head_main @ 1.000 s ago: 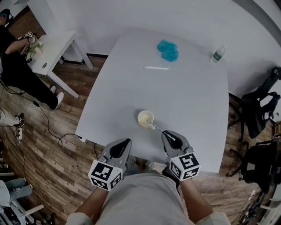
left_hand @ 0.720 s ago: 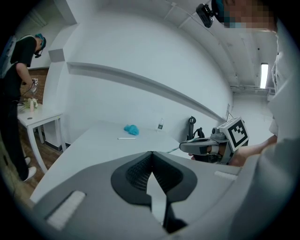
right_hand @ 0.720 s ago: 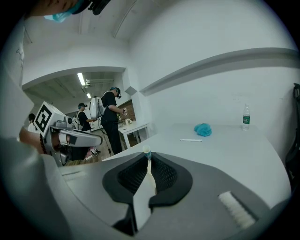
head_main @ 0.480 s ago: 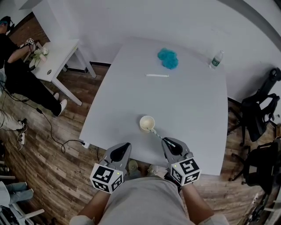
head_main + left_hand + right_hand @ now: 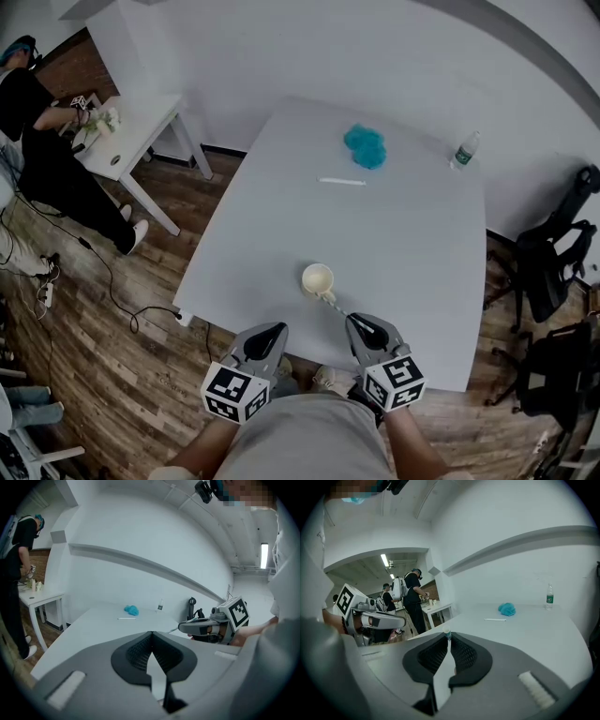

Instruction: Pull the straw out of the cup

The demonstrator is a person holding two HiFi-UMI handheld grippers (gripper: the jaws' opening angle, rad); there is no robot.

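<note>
Right jaws: the right gripper [image 5: 447, 637] has its jaws almost together, pinched on the straw [image 5: 336, 304]. A short end of the straw shows right at the jaw tips.
Left jaws: the left gripper [image 5: 151, 633] has its jaws pressed together with nothing between them. It hangs at the near edge of the counter [image 5: 412, 244], beside the right gripper and apart from the cup.
Straw: it runs on a slant from the right jaws to the near rim of the cup [image 5: 318, 279]. I cannot tell whether its far end is inside the cup or just outside it.
Cup: small and pale, it stands upright on the counter near the front edge. No gripper touches it.
How the straw will handle: I judge it to be very light, thin and easy to bend or flatten. Its surface looks smooth, so it may slip. A gentle pinch close to its end, with the pull along the straw's own line, seems the safest.
How the cup will handle: probably light too. With nothing holding it, it could tip or slide if the straw drags on the rim.
Farther away: a blue cloth [image 5: 365, 147], a white stick [image 5: 341, 181] and a bottle [image 5: 463, 150] lie on the far part of the counter, well apart from the cup.
</note>
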